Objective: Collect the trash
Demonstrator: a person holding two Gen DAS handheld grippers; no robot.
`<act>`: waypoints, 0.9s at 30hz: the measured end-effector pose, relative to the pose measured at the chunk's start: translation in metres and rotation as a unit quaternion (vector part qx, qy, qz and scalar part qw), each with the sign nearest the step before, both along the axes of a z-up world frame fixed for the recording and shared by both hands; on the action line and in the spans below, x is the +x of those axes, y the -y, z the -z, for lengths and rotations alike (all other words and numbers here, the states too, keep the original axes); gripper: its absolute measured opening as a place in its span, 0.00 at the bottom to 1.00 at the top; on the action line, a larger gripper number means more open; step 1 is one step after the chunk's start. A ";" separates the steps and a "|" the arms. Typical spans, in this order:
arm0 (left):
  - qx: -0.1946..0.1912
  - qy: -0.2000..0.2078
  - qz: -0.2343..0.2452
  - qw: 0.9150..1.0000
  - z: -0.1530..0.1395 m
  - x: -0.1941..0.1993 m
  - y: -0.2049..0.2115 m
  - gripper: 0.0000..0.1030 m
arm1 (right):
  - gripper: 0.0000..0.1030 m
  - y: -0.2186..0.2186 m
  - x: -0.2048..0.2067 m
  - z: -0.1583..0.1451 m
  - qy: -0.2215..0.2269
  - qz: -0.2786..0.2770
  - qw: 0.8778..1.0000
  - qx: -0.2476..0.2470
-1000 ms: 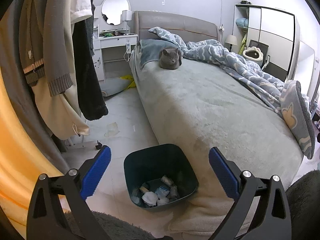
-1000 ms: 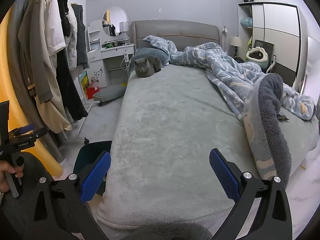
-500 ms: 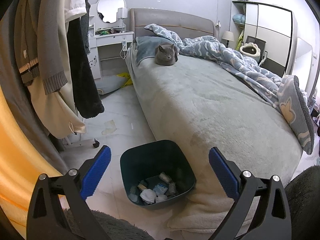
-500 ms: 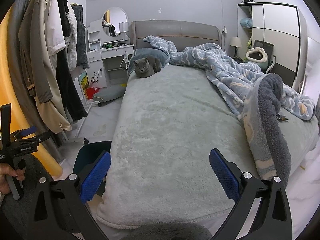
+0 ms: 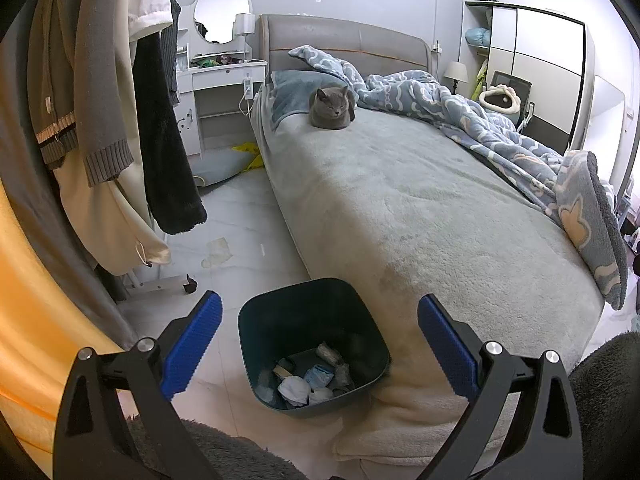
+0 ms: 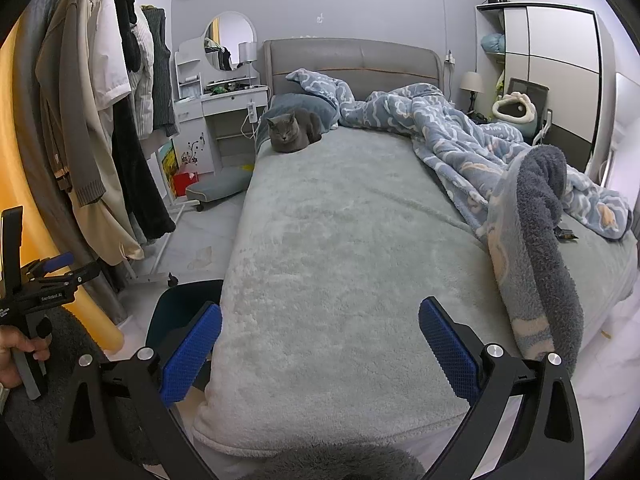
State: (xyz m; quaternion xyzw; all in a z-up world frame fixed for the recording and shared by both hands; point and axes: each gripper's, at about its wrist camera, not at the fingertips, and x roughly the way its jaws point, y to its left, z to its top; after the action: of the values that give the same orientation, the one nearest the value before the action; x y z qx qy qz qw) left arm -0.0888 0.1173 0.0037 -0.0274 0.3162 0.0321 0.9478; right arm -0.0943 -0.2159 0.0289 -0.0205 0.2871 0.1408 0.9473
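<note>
Bedroom floor tiles (image 5: 240,216) run along the side of a grey bed (image 5: 400,208), and a dark bin (image 5: 256,320) stands on them tight against the bed's near corner. It sits directly ahead of and below the left gripper (image 5: 319,344), framed between its 2 blue pads, which are spread wide with nothing between them. Crumpled trash (image 5: 308,380) already lies in the bottom of the bin. Further ahead and to the left of that claw, a pale flattened scrap (image 5: 216,252) lies on the floor near the foot of a clothes rack (image 5: 160,284); it looks like litter, though it could also be a stain.

The right gripper (image 6: 319,348) is just as wide open and empty, hovering above the foot of the bed, with a grey cat (image 6: 294,130) resting far ahead near the headboard. A small dark object (image 6: 566,234), possibly a wrapper, lies ahead and to the right of it beside the blue blanket (image 6: 460,136).

Judging from this, the step in hand is finding the next piece. Done well, it means keeping the pads spread, coming down onto the scrap with 1 pad either side, pinching low against the tile, and steering clear of the hanging coats.
</note>
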 end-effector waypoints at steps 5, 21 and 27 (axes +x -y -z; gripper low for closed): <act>0.000 0.000 0.000 1.000 0.001 -0.001 0.001 0.97 | 0.97 0.000 -0.002 0.001 -0.001 0.000 1.000 -0.001; -0.001 -0.001 0.000 1.000 0.000 -0.001 0.000 0.97 | 0.97 -0.001 -0.002 0.000 -0.001 0.000 1.000 -0.002; -0.001 -0.001 -0.001 1.000 0.000 0.000 -0.001 0.97 | 0.97 -0.001 -0.001 0.000 -0.002 0.000 1.000 -0.001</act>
State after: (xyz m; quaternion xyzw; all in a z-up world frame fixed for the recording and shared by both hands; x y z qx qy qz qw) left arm -0.0891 0.1181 0.0039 -0.0285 0.3171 0.0324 0.9474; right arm -0.0955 -0.2152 0.0293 -0.0215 0.2890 0.1407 0.9467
